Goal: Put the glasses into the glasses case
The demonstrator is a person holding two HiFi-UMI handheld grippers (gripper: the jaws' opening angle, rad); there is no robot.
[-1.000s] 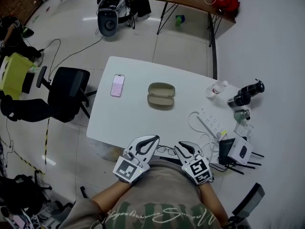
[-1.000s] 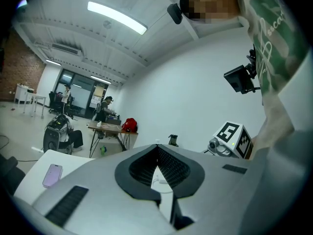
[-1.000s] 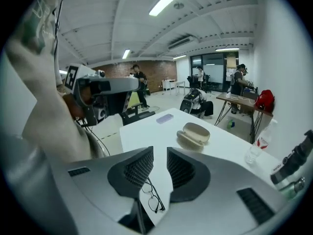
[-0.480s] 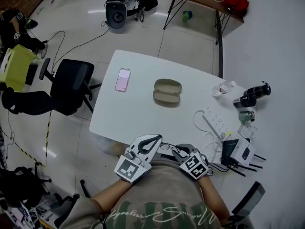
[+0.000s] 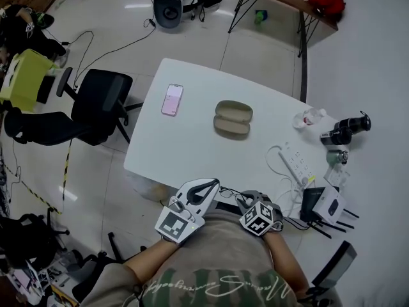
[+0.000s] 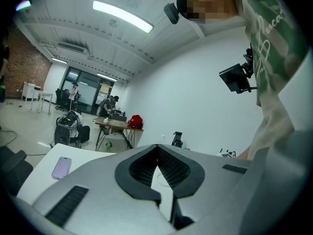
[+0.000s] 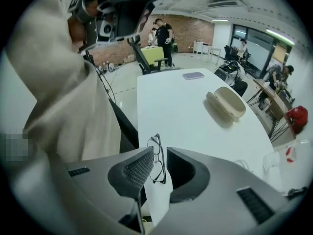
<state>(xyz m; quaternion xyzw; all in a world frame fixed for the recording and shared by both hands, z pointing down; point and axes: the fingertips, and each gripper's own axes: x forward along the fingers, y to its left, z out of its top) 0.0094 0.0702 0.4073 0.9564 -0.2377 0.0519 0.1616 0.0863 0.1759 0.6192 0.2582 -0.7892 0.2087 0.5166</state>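
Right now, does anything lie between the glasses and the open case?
Nothing visible does. The glasses lie at the table's near edge, and only bare tabletop runs from them to the case. The phone lies well left of that path, the power strip to its right.

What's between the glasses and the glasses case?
Nothing: just bare white table between the glasses and the glasses case, shown in the right gripper view.

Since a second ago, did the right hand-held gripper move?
Yes. The right hand-held gripper shifted left, away from the power strip, toward the glasses.
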